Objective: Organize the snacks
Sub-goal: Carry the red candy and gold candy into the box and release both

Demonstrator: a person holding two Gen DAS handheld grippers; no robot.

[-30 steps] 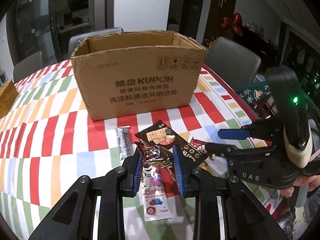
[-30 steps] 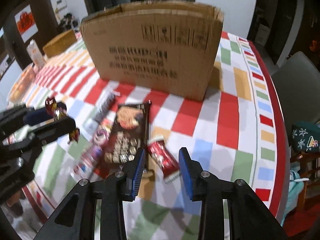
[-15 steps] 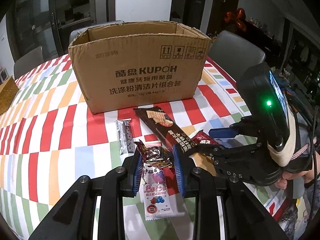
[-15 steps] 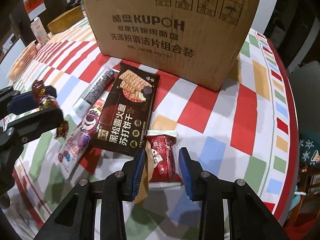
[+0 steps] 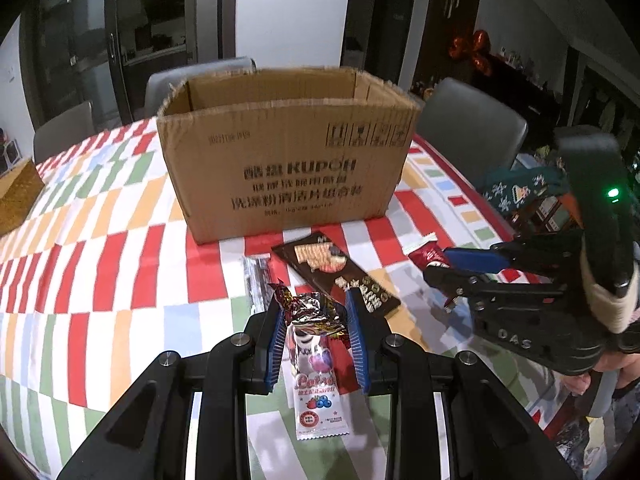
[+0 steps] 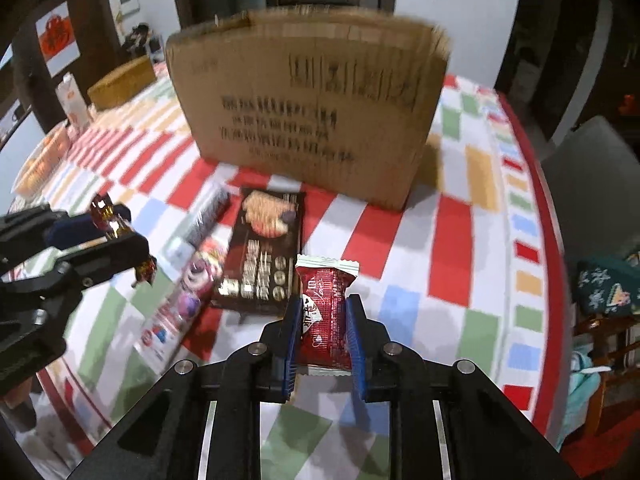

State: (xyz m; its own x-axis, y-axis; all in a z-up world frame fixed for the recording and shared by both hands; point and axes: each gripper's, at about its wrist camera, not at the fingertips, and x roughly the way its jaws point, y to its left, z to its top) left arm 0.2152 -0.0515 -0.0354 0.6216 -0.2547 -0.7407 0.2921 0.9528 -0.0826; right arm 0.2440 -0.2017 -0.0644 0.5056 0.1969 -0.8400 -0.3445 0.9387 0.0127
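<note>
My left gripper (image 5: 316, 316) is shut on a shiny foil-wrapped candy (image 5: 310, 312), held above the table. My right gripper (image 6: 322, 320) is shut on a red snack packet (image 6: 326, 300) and holds it off the table; the packet also shows in the left wrist view (image 5: 426, 254). An open brown cardboard box (image 5: 280, 152) stands behind the snacks. On the cloth lie a dark biscuit pack (image 5: 332, 272), a white Lotso packet (image 5: 316, 384) and a thin silver bar (image 5: 256, 276).
The round table has a red, orange and green checked cloth (image 5: 100, 264). Grey chairs (image 5: 472, 132) stand behind and to the right. A woven basket (image 5: 16, 196) sits at the far left. A carton (image 6: 72, 100) and a plate of food lie at the left in the right wrist view.
My right gripper closed on the red packet and lifted it off the table. My left gripper kept hold of the foil candy and rose a little toward the box.
</note>
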